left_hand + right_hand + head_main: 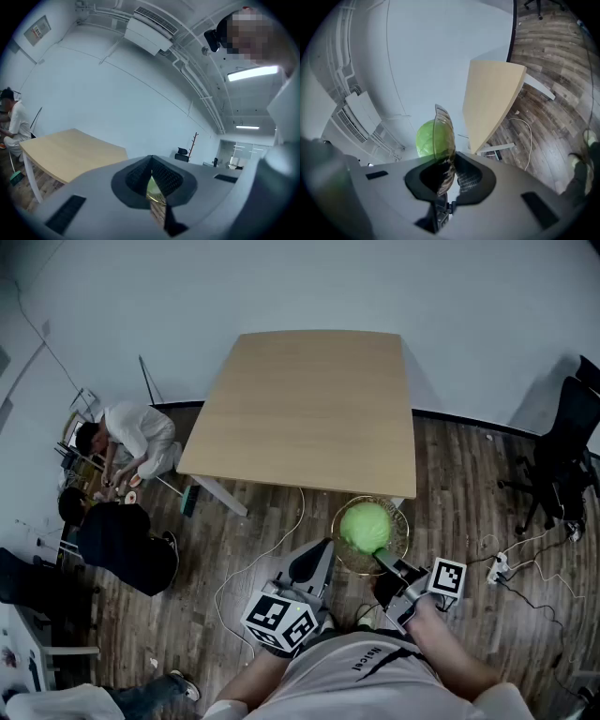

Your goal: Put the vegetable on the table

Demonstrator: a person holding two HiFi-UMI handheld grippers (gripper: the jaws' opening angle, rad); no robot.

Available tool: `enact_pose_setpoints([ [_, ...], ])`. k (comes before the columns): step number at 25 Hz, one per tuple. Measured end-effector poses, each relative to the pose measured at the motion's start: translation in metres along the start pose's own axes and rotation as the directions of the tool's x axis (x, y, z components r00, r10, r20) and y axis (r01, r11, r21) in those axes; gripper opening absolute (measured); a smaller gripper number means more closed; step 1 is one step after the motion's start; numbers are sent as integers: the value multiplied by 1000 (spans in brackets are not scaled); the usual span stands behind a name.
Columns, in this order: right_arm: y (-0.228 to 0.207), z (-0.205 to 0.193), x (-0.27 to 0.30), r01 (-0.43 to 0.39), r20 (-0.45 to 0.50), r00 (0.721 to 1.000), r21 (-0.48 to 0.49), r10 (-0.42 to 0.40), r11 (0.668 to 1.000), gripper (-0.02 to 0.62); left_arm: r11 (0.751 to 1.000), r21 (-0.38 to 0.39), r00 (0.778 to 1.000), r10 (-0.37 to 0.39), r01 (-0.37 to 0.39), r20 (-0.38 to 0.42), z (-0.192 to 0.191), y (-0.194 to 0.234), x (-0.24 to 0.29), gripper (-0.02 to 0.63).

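Note:
A round green cabbage (365, 526) lies in a clear glass bowl (400, 538) that hangs above the wooden floor, just in front of the light wooden table (309, 409). My right gripper (382, 562) is shut on the bowl's near rim. In the right gripper view the bowl's rim (444, 140) runs edge-on between the pads, with the cabbage (424, 139) behind it and the table (487, 98) to the right. My left gripper (317, 559) sits left of the bowl, shut with nothing in it. In the left gripper view its tips (152, 176) meet, and the table (70, 150) is at left.
Two people (131, 442) crouch on the floor left of the table. A black office chair (567, 446) stands at the right wall. A power strip with cables (497, 568) lies on the floor at right, and a white cable (272, 540) runs under the table's near edge.

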State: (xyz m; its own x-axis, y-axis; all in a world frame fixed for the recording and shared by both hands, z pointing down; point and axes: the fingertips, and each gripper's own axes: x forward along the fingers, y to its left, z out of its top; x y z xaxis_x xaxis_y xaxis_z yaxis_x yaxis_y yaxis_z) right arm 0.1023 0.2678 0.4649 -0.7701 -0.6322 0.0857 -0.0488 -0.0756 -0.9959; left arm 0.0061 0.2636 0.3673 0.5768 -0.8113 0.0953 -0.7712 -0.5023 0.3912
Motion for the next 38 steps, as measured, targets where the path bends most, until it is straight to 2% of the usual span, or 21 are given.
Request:
enact_pose_setpoints([
  [22,-8,15,-22,19,-23,1000,10,-19,1000,46,999,14,999,52,-52,17,-5,-12,4,12],
  [38,-21,35,-35,12,-117,993,14,-10,1000,46,990,43,990,134,-136,48,-14,-35,24,12],
])
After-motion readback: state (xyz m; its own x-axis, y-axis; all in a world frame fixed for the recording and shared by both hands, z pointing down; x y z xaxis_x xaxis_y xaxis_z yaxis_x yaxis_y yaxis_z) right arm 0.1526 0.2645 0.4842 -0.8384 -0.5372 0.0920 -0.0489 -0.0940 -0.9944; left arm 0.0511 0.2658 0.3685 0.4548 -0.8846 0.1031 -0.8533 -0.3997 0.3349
